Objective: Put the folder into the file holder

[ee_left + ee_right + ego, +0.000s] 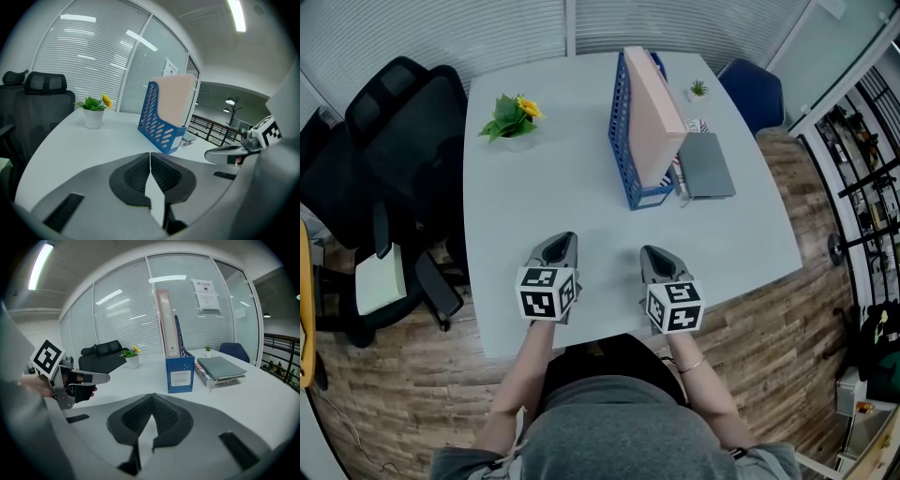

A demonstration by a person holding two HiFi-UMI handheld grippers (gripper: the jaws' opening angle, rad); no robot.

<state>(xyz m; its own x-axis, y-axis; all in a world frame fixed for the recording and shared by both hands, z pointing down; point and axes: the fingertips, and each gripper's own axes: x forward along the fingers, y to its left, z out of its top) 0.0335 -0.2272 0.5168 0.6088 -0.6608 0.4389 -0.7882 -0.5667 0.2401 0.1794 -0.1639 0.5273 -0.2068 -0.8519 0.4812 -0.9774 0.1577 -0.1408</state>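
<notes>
A pink folder [653, 114] stands upright inside the blue perforated file holder [623, 141] at the far middle of the white table [553, 187]. The left gripper view shows the same folder [176, 101] rising out of the file holder [161, 124]. In the right gripper view the file holder [180, 373] faces me end on, with the folder [165, 322] standing in it. My left gripper [563, 240] and right gripper [650, 251] rest side by side near the table's front edge. Both are shut with nothing between their jaws, well short of the holder.
A grey notebook stack [706, 166] lies right of the holder. A potted yellow flower [514, 117] stands at the back left, a tiny plant [698, 89] at the back right. Black office chairs [398, 131] crowd the left side, a blue chair [755, 94] the far right.
</notes>
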